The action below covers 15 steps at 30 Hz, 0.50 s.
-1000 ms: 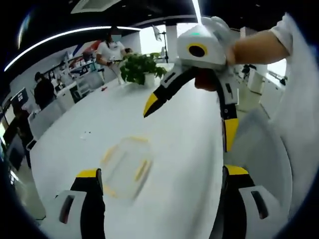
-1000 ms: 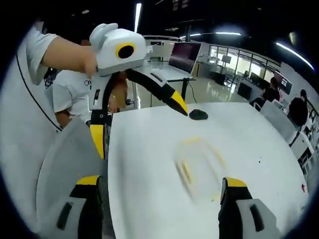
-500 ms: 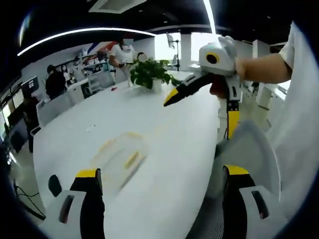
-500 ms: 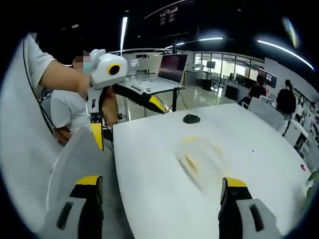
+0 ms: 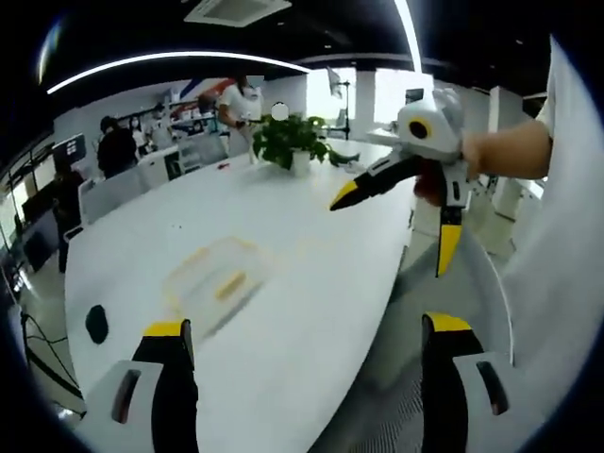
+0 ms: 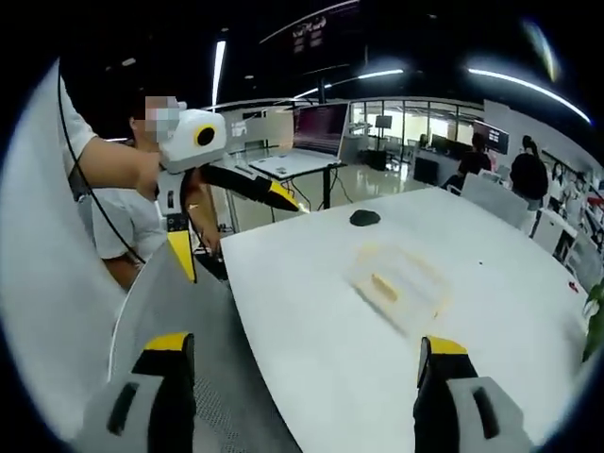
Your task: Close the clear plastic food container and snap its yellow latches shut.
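Since one second ago both grippers have pulled back from the table, so the container looks smaller and farther in both views, and more of the room shows around it.

In the left gripper view, the left gripper [image 5: 302,330] has its two jaws wide apart at the bottom, with nothing between them. Beyond them, the clear plastic container [image 5: 215,279] lies flat on the white table [image 5: 311,245], well apart from the jaws, and one yellow latch [image 5: 230,284] shows on it; whether the latches are snapped I cannot tell. A small dark object [image 5: 96,324] lies near the table edge. Farther, a potted plant [image 5: 288,142] stands on the table, and people stand at the back.

In the right gripper view, the right gripper [image 6: 302,344] is also spread wide and carries nothing. The container [image 6: 398,285] lies in the middle of the table [image 6: 311,321], and the dark object [image 6: 365,218] is beyond it. This view shows a laptop [image 6: 316,130] on a stand behind the table.

Each view shows the other gripper raised in the air beside the table edge, with its jaws open, held by a hand [image 5: 500,151] with the forearm about level.
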Tool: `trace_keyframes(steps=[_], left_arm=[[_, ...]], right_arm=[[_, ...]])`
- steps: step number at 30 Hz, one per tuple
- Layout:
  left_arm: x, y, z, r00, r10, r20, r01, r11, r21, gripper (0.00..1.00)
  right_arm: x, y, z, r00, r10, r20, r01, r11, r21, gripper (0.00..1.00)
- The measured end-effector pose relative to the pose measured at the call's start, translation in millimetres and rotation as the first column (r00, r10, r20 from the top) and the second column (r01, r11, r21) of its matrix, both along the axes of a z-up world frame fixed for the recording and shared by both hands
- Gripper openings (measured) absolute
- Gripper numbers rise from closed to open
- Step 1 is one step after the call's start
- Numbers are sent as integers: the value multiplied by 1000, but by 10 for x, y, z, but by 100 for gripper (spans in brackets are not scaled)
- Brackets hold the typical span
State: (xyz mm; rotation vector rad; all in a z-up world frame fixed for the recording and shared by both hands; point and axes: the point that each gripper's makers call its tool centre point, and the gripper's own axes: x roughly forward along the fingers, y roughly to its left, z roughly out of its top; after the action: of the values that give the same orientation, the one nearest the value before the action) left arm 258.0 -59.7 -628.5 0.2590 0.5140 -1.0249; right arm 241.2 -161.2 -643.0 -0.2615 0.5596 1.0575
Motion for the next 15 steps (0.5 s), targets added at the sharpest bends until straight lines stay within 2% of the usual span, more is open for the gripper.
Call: trace_keyframes(steps=[4,6,12,15], left_arm=[[-46,32,-70,1000,30,2,-30,999,-23,99],[-72,59,-138,999,41,-14,-41,999,-20,99],[-133,119,-240,998,65,-24,-66,997,-33,99],[-174,100,-230,997,69,-22,-70,994,-84,99]], right_arm=[[-161,-3,-63,1000,3,14,-3,1000,-1,99],[-220,-20,-117,1000,-6,-20,6,1000,15,99],[-279,-45,-162,999,-27,-33,28,999,38,99],[-297,-47,-201,999,-35,-37,36,998,42,99]])
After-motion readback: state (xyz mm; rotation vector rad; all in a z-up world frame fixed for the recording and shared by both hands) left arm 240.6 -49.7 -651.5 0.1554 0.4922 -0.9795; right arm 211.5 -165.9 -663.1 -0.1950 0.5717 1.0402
